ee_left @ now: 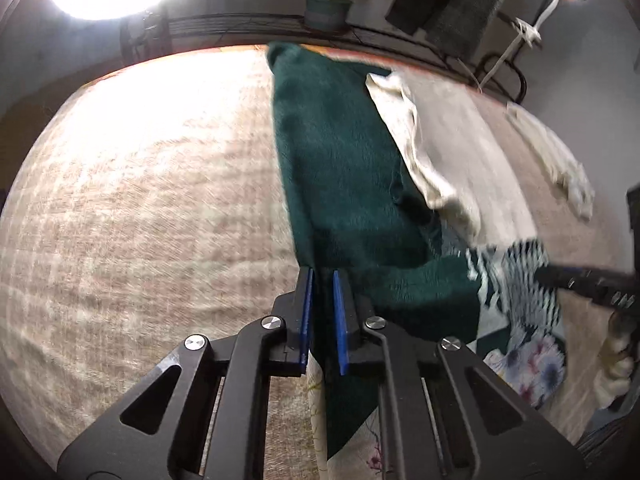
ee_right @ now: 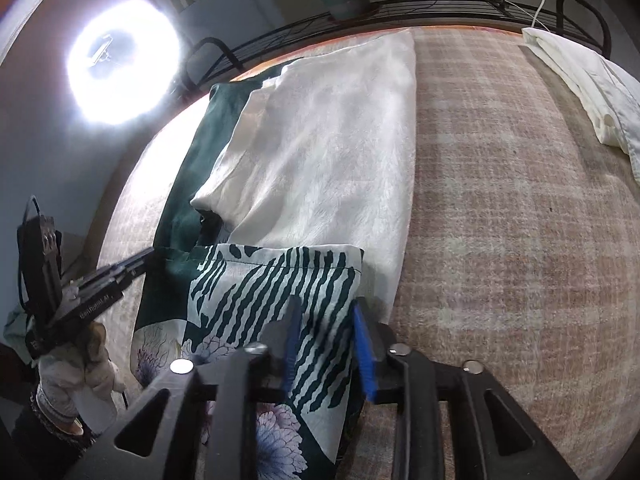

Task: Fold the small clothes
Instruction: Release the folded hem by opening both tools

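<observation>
Bed cover (ee_right: 520, 208): pink-and-cream plaid, spread under everything.
Cream cloth (ee_right: 320, 148): lies flat on the plaid, overlapping the green fabric's right side.
Green fabric (ee_left: 340, 160): long dark strip running away from the left gripper, its far end at the bed's edge.
Patterned garment (ee_right: 280, 280): green-striped and floral – near end of the pile, top hem folded over, lying between both tools.
Folded cream piece (ee_right: 580, 80): well apart, at the far right.
Left gripper (ee_left: 322, 312): low, pointing along the strip; blue pads narrow, pinching the green fabric.
Right gripper (ee_right: 328, 344): jaws moderately apart, straddling the patterned garment's right edge – grip cannot be told.
Writing: white lettering on the left tool's side, too blurred to read surely.
</observation>
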A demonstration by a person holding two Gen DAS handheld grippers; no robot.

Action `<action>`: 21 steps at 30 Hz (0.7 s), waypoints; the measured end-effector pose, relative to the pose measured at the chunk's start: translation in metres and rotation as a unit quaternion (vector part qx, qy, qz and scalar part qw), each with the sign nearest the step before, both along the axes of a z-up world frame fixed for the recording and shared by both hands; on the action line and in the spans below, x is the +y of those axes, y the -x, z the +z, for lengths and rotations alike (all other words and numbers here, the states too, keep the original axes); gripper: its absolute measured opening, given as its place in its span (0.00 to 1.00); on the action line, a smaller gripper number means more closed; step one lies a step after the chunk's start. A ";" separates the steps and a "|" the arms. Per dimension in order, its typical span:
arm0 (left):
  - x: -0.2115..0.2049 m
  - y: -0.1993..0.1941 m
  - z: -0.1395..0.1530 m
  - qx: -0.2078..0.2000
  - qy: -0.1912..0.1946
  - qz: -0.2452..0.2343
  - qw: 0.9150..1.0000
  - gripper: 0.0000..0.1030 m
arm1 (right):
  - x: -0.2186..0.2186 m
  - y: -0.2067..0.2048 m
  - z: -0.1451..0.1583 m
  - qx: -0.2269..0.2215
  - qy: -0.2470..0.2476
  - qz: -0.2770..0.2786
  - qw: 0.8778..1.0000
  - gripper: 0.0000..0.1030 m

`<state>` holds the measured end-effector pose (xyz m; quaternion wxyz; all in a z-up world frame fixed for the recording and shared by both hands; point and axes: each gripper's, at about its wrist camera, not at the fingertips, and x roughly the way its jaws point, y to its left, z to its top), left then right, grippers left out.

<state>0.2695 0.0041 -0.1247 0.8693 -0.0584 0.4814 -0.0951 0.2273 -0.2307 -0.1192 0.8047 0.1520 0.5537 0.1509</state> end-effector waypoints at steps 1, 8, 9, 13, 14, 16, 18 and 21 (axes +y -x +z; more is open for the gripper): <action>0.006 -0.001 0.005 -0.004 0.005 0.012 1.000 0.09 | 0.001 0.000 0.001 -0.002 0.006 0.000 1.000 0.16; 0.042 0.003 0.022 -0.001 0.086 0.030 0.996 0.30 | 0.001 -0.001 0.004 -0.011 0.005 0.005 1.000 0.16; 0.039 0.002 0.016 0.012 0.091 0.020 0.996 0.30 | 0.001 -0.001 0.005 -0.011 0.003 0.005 1.000 0.21; 0.021 0.002 -0.004 0.045 0.073 -0.010 0.996 0.30 | 0.001 -0.002 0.006 -0.014 -0.003 0.005 1.000 0.29; 0.017 0.002 -0.007 0.047 0.068 -0.014 0.996 0.30 | 0.002 -0.002 0.006 -0.013 -0.003 0.005 1.000 0.29; 0.009 0.001 -0.010 0.047 0.055 -0.022 0.997 0.30 | 0.005 -0.004 0.003 -0.009 -0.001 0.006 1.000 0.29; 0.004 0.002 -0.012 0.042 0.041 -0.027 0.998 0.22 | 0.005 -0.004 0.001 -0.006 0.001 0.006 1.000 0.27; 0.001 0.002 -0.013 0.037 0.031 -0.026 0.999 0.03 | 0.005 -0.004 -0.001 -0.004 0.002 0.005 1.000 0.13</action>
